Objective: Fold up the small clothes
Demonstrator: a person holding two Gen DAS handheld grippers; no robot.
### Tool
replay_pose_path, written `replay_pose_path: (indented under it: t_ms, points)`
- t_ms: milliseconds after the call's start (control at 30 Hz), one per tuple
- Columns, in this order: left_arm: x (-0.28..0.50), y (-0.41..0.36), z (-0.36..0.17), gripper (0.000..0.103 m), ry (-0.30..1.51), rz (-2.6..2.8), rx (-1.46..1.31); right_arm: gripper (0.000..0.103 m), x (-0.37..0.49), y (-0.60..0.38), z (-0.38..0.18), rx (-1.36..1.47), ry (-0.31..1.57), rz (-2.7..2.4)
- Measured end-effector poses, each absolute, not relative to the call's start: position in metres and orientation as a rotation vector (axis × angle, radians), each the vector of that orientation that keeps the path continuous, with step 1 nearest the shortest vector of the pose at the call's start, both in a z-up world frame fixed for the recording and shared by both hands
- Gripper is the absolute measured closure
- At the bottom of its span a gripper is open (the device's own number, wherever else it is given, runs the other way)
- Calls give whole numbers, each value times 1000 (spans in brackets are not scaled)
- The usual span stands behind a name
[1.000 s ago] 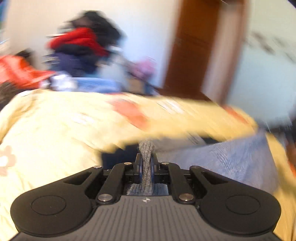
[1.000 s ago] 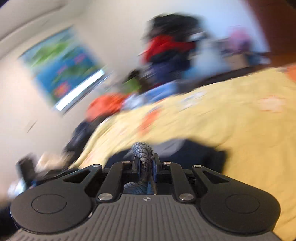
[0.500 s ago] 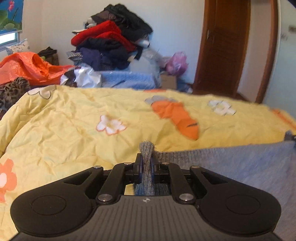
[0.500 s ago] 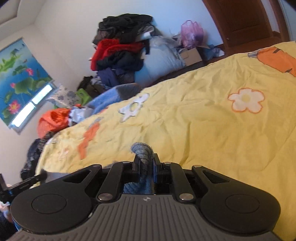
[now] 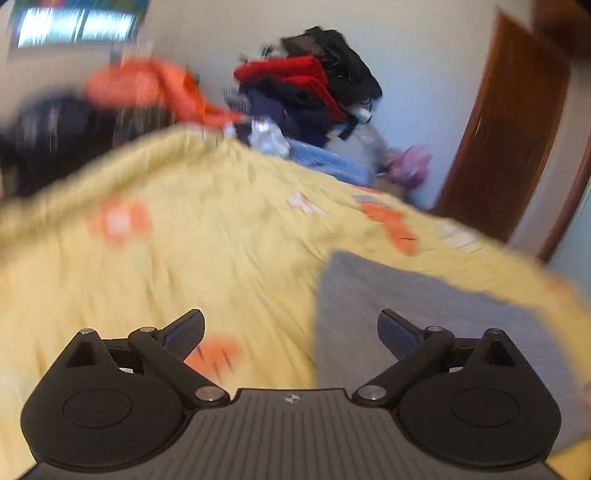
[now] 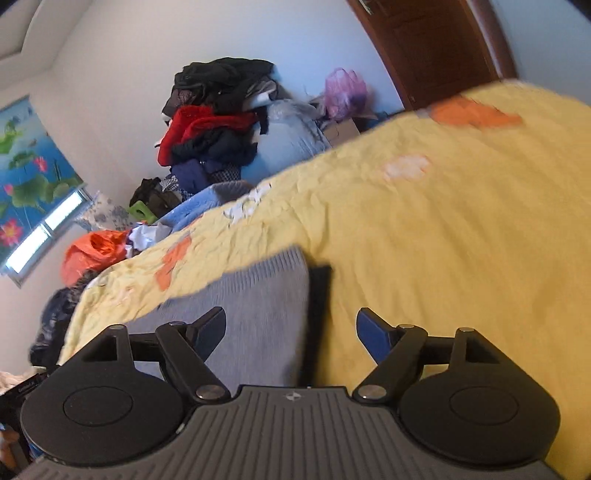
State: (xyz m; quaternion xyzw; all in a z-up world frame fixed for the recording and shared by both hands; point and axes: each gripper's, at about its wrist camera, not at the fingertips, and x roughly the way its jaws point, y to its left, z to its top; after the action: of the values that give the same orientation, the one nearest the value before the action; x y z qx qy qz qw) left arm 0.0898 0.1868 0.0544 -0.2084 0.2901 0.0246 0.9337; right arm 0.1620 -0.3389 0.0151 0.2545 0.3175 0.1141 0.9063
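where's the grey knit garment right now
The grey knit garment lies flat on the yellow quilt: in the right wrist view just ahead of the open right claw, in the left wrist view right of the open left claw.

- Daylight room, pretty bright, coming in through the window (image 5: 75, 27), which is blown out white in the left wrist view.
- Left view is heavily motion-smeared: the yellow bedspread (image 5: 221, 258) and orange bag (image 5: 147, 88) streak.
- Right view is sharper, blurring toward the right edge.
- Fisheye bends the door (image 6: 436, 48).
- Soft shadows only.
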Motion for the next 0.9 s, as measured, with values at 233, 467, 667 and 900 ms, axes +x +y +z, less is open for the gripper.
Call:
replay_pose_path:
  t_ms: [233, 467, 667, 900]
  points:
    - [26, 181, 5, 2, 679, -102, -956, 19, 69, -358, -27, 837, 717, 193]
    - [61, 183, -11, 1, 699, -68, -1083, 9, 98, -311, -28, 819, 721, 231]
    - [72, 175, -14, 17, 658, -56, -1094, 10, 125, -282, -32, 833, 661, 217]
    - [83, 152, -15, 95, 693, 37, -887, 90, 139, -269, -59, 888, 722, 233]
